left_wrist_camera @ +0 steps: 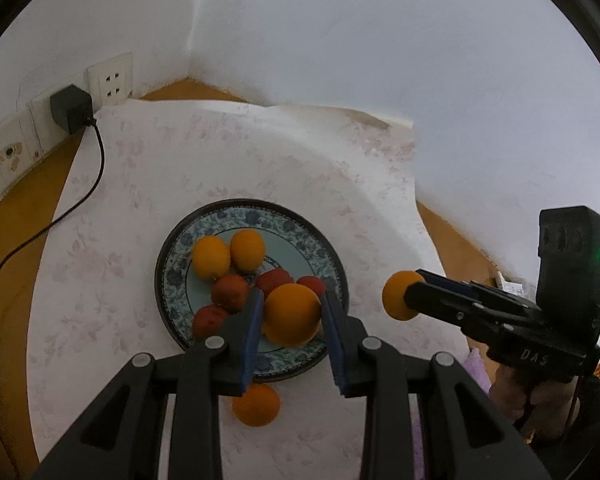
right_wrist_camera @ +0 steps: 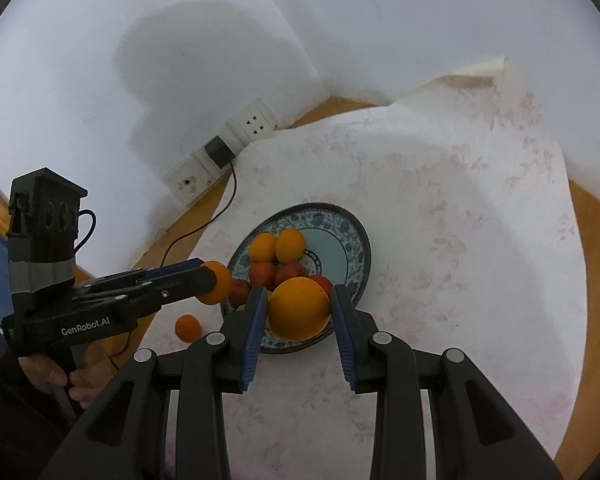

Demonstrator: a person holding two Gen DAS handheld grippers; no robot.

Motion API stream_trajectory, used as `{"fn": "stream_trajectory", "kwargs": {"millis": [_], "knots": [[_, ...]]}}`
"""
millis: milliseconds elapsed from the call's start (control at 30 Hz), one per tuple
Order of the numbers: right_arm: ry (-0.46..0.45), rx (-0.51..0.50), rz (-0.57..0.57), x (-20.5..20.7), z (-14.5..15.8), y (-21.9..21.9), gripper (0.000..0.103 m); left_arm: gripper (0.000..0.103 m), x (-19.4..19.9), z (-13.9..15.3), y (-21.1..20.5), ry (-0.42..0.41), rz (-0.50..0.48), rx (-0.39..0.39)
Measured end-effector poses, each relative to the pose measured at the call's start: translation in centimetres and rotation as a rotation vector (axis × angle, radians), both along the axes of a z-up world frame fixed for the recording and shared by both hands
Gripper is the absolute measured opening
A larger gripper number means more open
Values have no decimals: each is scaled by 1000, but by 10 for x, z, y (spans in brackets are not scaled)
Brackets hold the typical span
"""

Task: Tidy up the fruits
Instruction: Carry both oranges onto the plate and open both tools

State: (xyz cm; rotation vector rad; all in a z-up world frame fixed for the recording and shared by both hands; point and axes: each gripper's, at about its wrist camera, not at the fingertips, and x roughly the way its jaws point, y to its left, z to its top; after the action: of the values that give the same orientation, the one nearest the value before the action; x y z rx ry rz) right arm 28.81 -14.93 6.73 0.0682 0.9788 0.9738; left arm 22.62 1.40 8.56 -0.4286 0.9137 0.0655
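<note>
The black left gripper (right_wrist_camera: 216,282), marked "GenRobot.AI", and the right gripper (right_wrist_camera: 299,312) each clamp a round orange fruit above the blue floral plate (left_wrist_camera: 296,222), which holds two oranges (left_wrist_camera: 210,257) and four red fruits (left_wrist_camera: 231,293); another orange (left_wrist_camera: 257,405) lies near it on the white cloth (left_wrist_camera: 140,200).

White walls (left_wrist_camera: 380,60) meet above a wooden table (left_wrist_camera: 4,264) under pale floral cloth (left_wrist_camera: 160,168).

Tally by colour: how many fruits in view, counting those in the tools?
Round orange fruits: 5 (2 on blue patterned plate, 1 in left tool, 1 in right tool, 1 on white cloth)
Round red fruits: 4, all on plate
Total: 9
</note>
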Motion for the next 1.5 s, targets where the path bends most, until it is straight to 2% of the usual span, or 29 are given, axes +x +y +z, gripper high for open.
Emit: {"fn": "stream_trajectory", "kwargs": {"millis": [233, 400, 600, 900, 1167, 1333, 1400, 1500], "knots": [[27, -14, 10, 17, -11, 15, 34, 31, 12, -19, 13, 35, 23, -38], [40, -15, 9, 29, -16, 24, 34, 31, 12, -21, 27, 6, 38, -68], [52, -17, 24, 42, -26, 44, 34, 31, 22, -27, 45, 24, 59, -47], [109, -34, 42, 57, -50, 68, 34, 31, 58, -35, 38, 32, -16, -3], [147, -25, 56, 61, -62, 73, 34, 31, 79, -34, 35, 20, -71, -23], [207, 67, 17, 69, -66, 58, 35, 31, 89, -33, 24, 21, -123, 16], [228, 111, 5, 71, -67, 51, 40, 31, 93, -33, 20, 24, -137, 18], [264, 160, -20, 75, -70, 42, 41, 31, 101, -32, 18, 29, -153, 24]]}}
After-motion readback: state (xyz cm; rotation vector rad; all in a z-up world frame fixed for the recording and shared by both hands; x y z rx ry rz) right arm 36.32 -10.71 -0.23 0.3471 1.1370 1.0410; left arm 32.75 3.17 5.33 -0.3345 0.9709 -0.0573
